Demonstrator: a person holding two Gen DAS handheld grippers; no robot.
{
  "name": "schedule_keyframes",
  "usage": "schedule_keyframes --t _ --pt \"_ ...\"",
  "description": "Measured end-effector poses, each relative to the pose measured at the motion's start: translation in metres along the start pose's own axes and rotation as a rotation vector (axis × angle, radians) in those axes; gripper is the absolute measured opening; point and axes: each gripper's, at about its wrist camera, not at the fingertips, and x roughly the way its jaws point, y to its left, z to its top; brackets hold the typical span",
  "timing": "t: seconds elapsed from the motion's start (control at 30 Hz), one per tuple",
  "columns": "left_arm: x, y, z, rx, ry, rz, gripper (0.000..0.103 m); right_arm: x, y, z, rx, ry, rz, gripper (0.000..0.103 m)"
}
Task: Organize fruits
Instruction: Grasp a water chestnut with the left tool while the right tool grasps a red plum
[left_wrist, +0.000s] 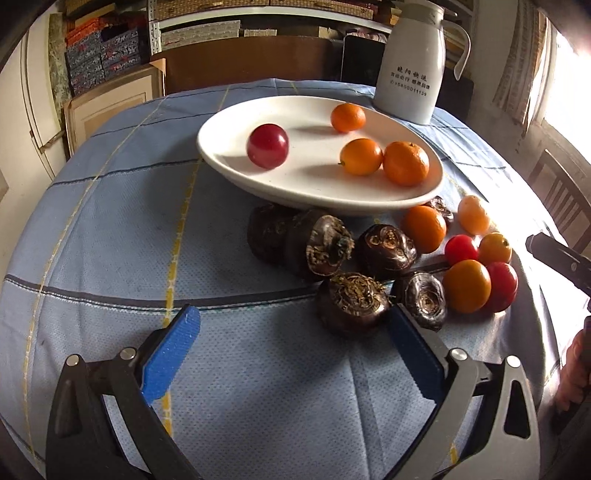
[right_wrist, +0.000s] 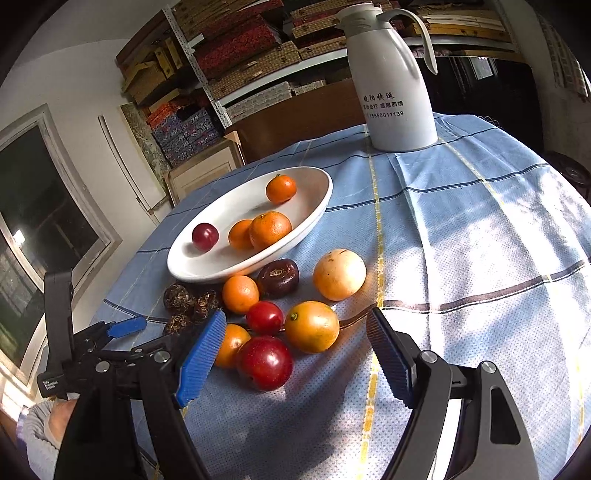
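On the blue checked cloth covering the counter (left_wrist: 110, 221), a shallow white oval ceramic dish (left_wrist: 229, 122) already holds one dark red plum (left_wrist: 267, 146) and three small orange mandarins (left_wrist: 405, 163); judged from this, sorting is under way, with round sweet fruit going into the dish. Loose fruit still lies in a cluster just in front of the dish: dark brown water chestnuts (left_wrist: 352, 303), more orange citrus, red plums.

Left gripper (left_wrist: 293, 332): blue ribbed fingers (left_wrist: 171, 354) released, spread wide, empty. Nearest water chestnut sits just ahead, close to the far-side finger; contact cannot be told.

Right gripper (right_wrist: 297, 360): fingers (right_wrist: 201, 356) released, empty. A large red plum (right_wrist: 264, 362) and an orange citrus fruit (right_wrist: 312, 326) lie between and just beyond the tips, likely the next pick.

View differences: left wrist view shows the chestnuts in full detail and only a sliver of the right gripper at the frame edge. Right wrist view shows a pale yellow round fruit (right_wrist: 339, 274), most chestnuts half hidden, and the left gripper low at left. White thermos jug (right_wrist: 397, 81) stands behind in both.
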Motion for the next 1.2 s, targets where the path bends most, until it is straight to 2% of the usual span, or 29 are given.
schedule_keyframes --t 0.1,0.2,0.27,0.37,0.5,0.67,0.73,0.77,0.8,0.83,0.93,1.0,1.2 --pt "-0.001 0.008 -0.005 -0.027 0.016 0.001 0.099 0.001 -0.002 0.0 0.008 0.003 0.004 0.079" --pt "-0.009 0.006 -0.011 -0.013 0.001 0.07 0.099 0.001 0.0 0.0 -0.001 0.008 0.008 0.079" --pt "-0.013 0.003 -0.012 0.004 -0.017 0.087 0.099 0.002 0.002 0.0 -0.01 0.01 0.01 0.079" --pt "-0.016 -0.009 -0.01 0.056 -0.042 0.048 0.099 0.002 0.003 -0.001 -0.018 0.014 0.011 0.079" --pt "-0.005 -0.024 -0.005 0.122 -0.019 0.053 0.099 0.003 0.004 -0.001 -0.019 0.018 0.01 0.079" --pt "0.003 -0.02 0.004 0.087 -0.019 -0.014 0.098 0.003 0.005 -0.001 -0.021 0.021 0.01 0.079" --pt "0.006 -0.018 0.006 0.081 -0.012 -0.031 0.084 0.003 0.005 -0.001 -0.021 0.022 0.011 0.079" --pt "0.008 -0.019 0.006 0.083 -0.003 -0.041 0.061 0.003 0.005 -0.001 -0.022 0.022 0.011 0.079" --pt "0.011 -0.019 0.006 0.085 0.011 -0.049 0.053 0.004 0.005 -0.001 -0.023 0.023 0.011 0.079" --pt "0.011 -0.02 0.006 0.095 0.007 -0.047 0.053 0.004 0.005 -0.001 -0.024 0.023 0.011 0.079" --pt "0.011 -0.023 0.006 0.115 0.004 -0.062 0.042 0.004 0.005 -0.002 -0.025 0.026 0.014 0.079" --pt "0.008 -0.022 0.003 0.112 0.003 -0.066 0.042 0.005 0.005 -0.002 -0.028 0.03 0.02 0.079" --pt "-0.001 0.008 -0.001 -0.007 -0.01 -0.052 0.042 0.002 0.015 -0.006 -0.073 0.039 0.015 0.078"
